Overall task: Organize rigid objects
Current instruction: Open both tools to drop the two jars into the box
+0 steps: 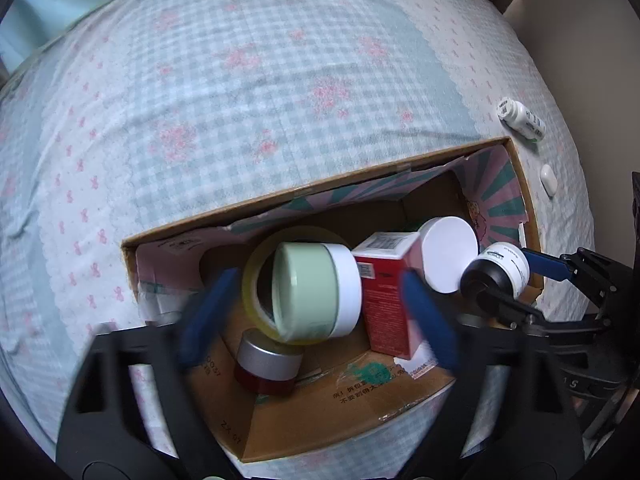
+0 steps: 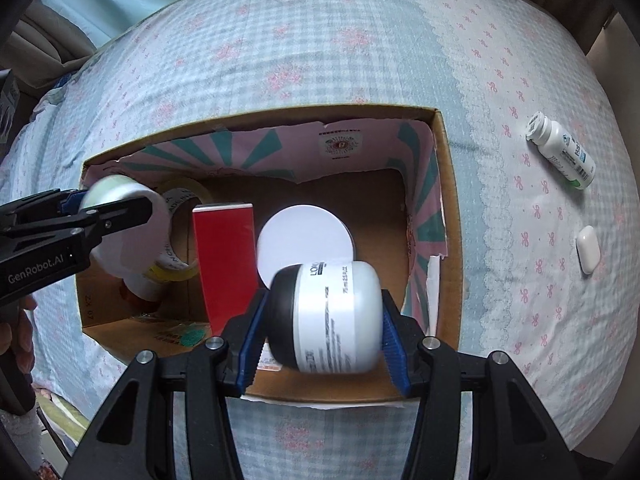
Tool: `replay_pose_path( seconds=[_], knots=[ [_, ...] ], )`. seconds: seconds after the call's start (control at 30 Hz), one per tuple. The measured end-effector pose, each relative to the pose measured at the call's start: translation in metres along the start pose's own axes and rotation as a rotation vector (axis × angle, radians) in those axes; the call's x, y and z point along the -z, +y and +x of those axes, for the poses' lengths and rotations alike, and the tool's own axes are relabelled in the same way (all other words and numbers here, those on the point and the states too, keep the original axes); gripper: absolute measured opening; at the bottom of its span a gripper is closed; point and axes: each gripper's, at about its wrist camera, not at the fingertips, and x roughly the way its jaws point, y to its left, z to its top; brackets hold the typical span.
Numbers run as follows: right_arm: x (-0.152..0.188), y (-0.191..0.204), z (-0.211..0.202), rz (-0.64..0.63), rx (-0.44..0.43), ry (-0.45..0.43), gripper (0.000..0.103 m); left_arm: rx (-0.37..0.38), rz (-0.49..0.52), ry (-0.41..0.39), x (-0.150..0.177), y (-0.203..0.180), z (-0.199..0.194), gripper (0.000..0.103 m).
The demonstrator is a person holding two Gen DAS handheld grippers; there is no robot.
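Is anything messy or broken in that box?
Yes. The cardboard box has a torn, ragged paper lining along its inner walls. Inside it, the green-lidded jar lies tipped on its side, half through the tape roll. Outside, a white bottle lies flat on the bedspread.

"GenRobot.AI" is printed in pale letters on the black body of the left gripper (image 2: 116, 210). The white jar with a black lid (image 2: 326, 316) carries a label starting "LO", then "75 ml 2.5 FL.OZ", blurred. The cardboard box (image 1: 320, 428) shows "ZX 07" on a flap, beside Chinese characters too small to read. The tape roll (image 2: 178, 236) bears letters, possibly "IN CHINA". Print on the white bottle (image 2: 562, 150) is illegible
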Motion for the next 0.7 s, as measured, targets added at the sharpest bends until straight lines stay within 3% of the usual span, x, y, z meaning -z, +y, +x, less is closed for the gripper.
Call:
replay_pose_path(
  seconds=[0.03,0.07,0.1,0.47,0.7],
  knots=[
    [0.001,0.001,-0.001,-0.006,-0.001,-0.002,0.071,0.0,0.001,-0.008,0.0,0.0,-0.004,0.103],
    [0.002,0.001,-0.001,-0.019,-0.006,-0.005,0.096,-0.002,-0.002,-0.01,0.0,0.001,-0.006,0.103],
    [0.004,0.002,-0.003,-0.033,-0.009,-0.012,0.103,-0.008,-0.007,-0.009,0.0,0.002,-0.009,0.103],
    [0.028,-0.001,-0.036,-0.076,-0.021,-0.11,0.103,-0.038,-0.058,-0.04,0.031,0.003,-0.046,0.103],
    [0.042,0.001,-0.074,-0.083,-0.032,-0.165,0.103,-0.053,-0.073,-0.099,0.054,-0.011,-0.087,0.103]
  ],
)
